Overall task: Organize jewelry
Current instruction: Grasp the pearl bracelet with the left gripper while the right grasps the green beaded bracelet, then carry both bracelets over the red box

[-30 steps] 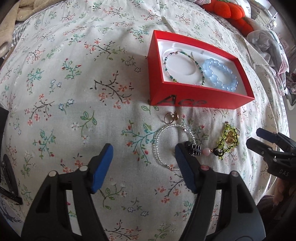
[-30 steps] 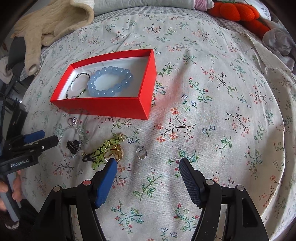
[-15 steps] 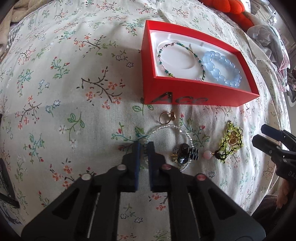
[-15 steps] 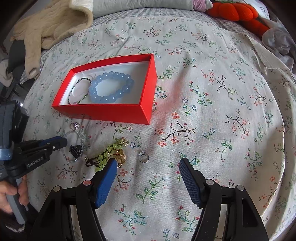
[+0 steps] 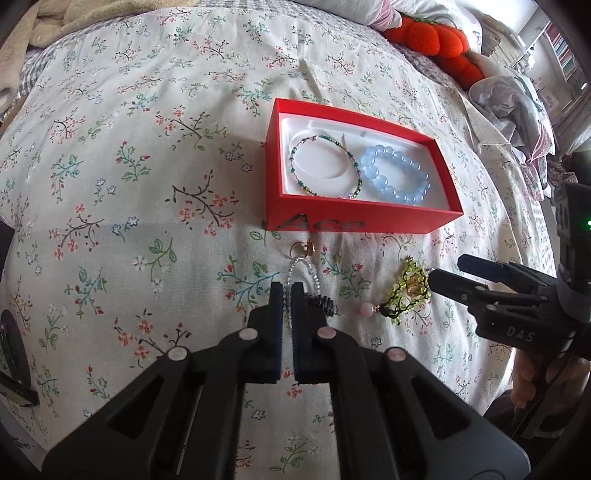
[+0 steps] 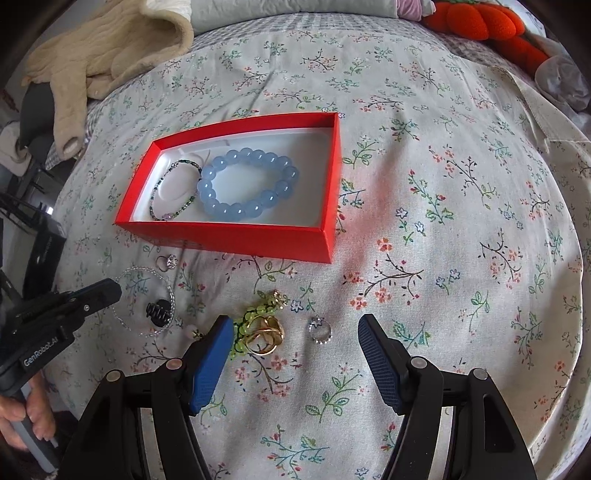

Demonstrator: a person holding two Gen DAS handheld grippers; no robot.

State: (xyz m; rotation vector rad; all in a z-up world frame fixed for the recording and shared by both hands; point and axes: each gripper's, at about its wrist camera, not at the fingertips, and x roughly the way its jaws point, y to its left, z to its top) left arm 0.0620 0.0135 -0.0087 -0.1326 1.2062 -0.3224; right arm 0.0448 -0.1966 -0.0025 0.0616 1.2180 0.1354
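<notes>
My left gripper is shut on the near edge of a clear beaded bracelet, which hangs narrow from the pads; it also shows in the right wrist view with a black hair claw on it. A red box with a white lining holds a thin green beaded bracelet and a blue bead bracelet. My right gripper is open over a yellow-green beaded piece with gold rings and a small silver ring.
A gold ring lies just in front of the box on the floral bedspread. A beige blanket lies at the back left, orange plush toys at the back right. The bed drops off at the left.
My left gripper moved forward, shut on the clear bracelet, and lifted it so its loop pulled narrow. My right gripper stayed open and nearly still.
</notes>
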